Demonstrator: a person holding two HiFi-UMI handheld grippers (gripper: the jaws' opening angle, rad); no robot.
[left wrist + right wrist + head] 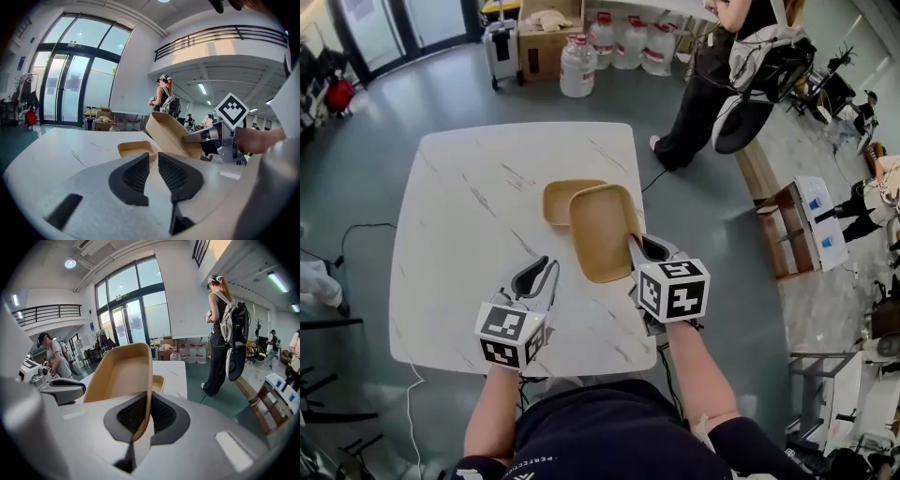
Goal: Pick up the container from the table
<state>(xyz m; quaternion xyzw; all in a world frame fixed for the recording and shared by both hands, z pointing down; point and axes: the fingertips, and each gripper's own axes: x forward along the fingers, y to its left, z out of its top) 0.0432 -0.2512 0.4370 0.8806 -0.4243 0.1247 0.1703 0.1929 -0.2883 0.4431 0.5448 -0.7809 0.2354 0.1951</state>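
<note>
The right hand-held gripper [636,248] is pinching the container [600,230]. Its two pads are pressed onto the thin tan wall at the rim's 5 o'clock corner. The right gripper view shows that wall standing on edge between the pads [161,416]. The container [123,373] rises away from them, with its open side facing 9 o'clock.

In the left gripper view the container [166,133] is steeply tilted, its far end lifted above the tabletop [70,150]. The near end is hidden, so I cannot tell whether it is clear of the surface.

A second, smaller tan tray [562,199] lies flat on the tabletop [469,216] at the container's 11 o'clock. From above the container's edge overlaps it.

The left hand-held gripper [546,272] hovers at the container's 7 o'clock, near it but apart. Its pads [136,176] are drawn almost together, with only a thin slit between them and nothing in it.

Beyond the tabletop, a person [703,84] with a backpack stands at 1 o'clock. Water jugs [578,66] and a cardboard box [548,42] sit on the floor at 12 o'clock.
</note>
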